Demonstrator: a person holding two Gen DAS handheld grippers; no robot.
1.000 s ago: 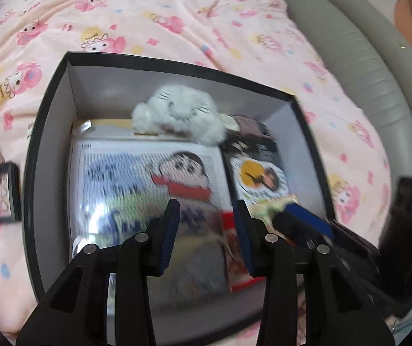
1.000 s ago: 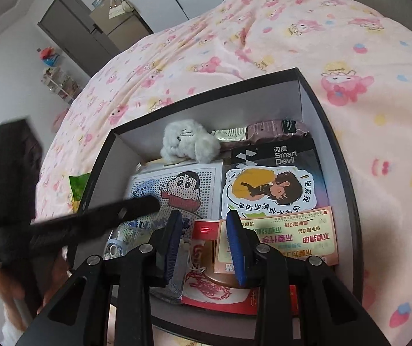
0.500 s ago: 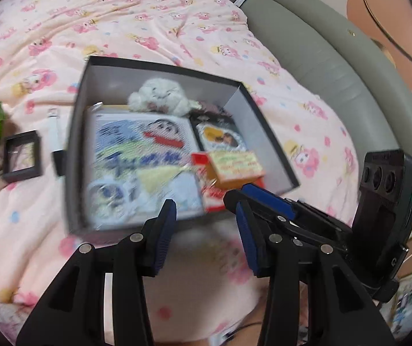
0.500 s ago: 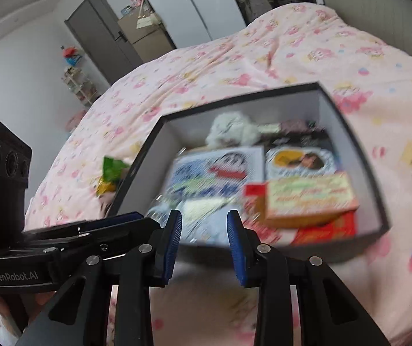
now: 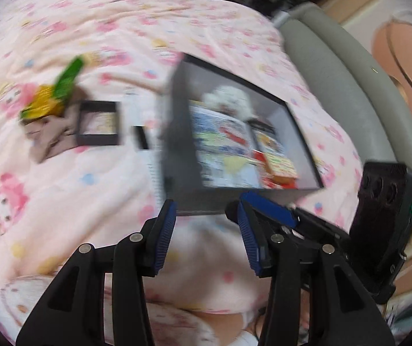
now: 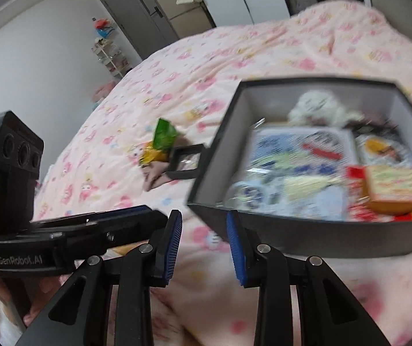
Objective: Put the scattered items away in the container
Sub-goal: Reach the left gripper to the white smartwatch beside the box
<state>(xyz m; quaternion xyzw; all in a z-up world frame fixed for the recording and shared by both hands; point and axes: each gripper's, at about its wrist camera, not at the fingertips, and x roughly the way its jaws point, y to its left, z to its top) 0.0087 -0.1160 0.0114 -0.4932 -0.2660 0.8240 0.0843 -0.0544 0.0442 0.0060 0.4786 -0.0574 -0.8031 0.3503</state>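
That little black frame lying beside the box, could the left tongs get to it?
Probably yes: the black frame lies bare on the bedspread, nothing on top, and the empty left tongs are opening.

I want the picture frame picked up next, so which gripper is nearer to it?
Left, probably. The left gripper, jaws opening and empty, hangs short of the picture frame, which lies ahead to its left. The right gripper sits further right, at the box corner.
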